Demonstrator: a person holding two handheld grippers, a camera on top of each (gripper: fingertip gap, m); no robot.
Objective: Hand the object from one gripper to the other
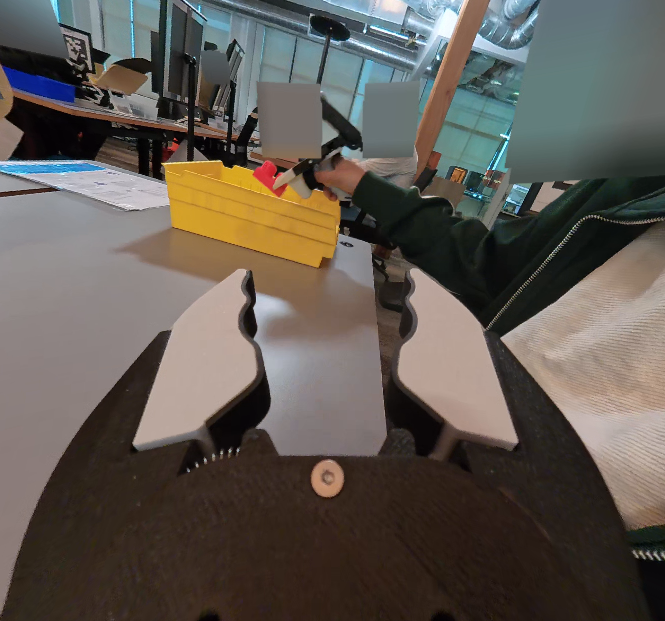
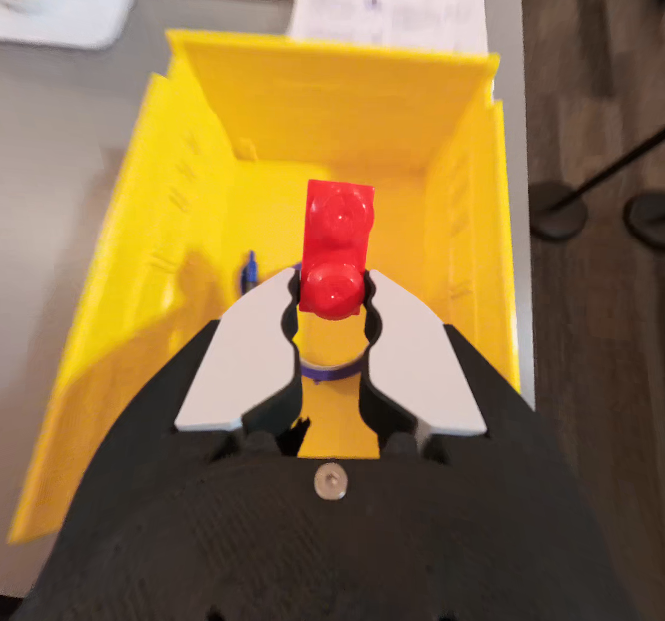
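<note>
Red toy brick is pinched by right tongs above yellow bin, far end exposed for handover; left tongs held wide apart, empty, over surface.

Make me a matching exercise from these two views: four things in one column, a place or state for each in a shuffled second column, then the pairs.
Things
1. red block
2. left gripper
3. yellow bin
4. blue pen

Places or states
A. open, holding nothing
B. lying inside the bin
C. standing on the grey table
D. clamped in the right gripper

Pairs: 1-D, 2-A, 3-C, 4-B
</note>
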